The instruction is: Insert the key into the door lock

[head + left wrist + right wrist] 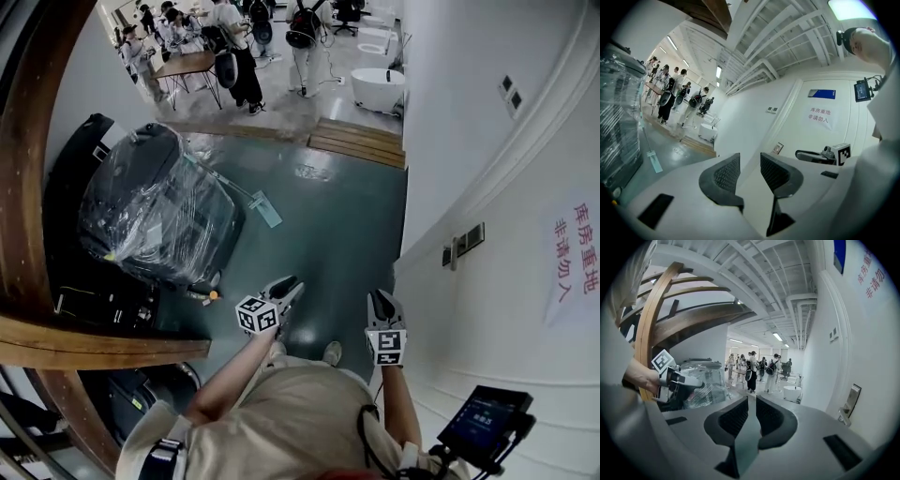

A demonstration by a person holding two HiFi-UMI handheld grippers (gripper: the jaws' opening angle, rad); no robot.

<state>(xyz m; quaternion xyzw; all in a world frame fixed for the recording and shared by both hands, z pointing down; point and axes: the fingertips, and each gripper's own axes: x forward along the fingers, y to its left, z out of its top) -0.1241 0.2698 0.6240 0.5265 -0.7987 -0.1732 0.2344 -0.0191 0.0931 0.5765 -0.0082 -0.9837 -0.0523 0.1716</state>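
Note:
The white door (525, 309) stands at the right, with red characters on a paper sign (572, 253). Its metal lock and handle (462, 244) sit ahead of both grippers; they also show at the far right in the right gripper view (848, 404) and small in the left gripper view (777, 148). My left gripper (289, 286) (750, 164) is open with nothing between its pads. My right gripper (380, 300) (749, 406) hangs nearer the door, its jaws a narrow slit apart with nothing visible in the slit. No key shows in any view.
A large dark object wrapped in clear plastic (155, 202) stands at the left beside a curved wooden stair rail (28, 187). A flat mop (253, 202) lies on the green floor. Several people (225, 47) and a white tub (378, 86) are far ahead. A small screen (483, 422) is by my right elbow.

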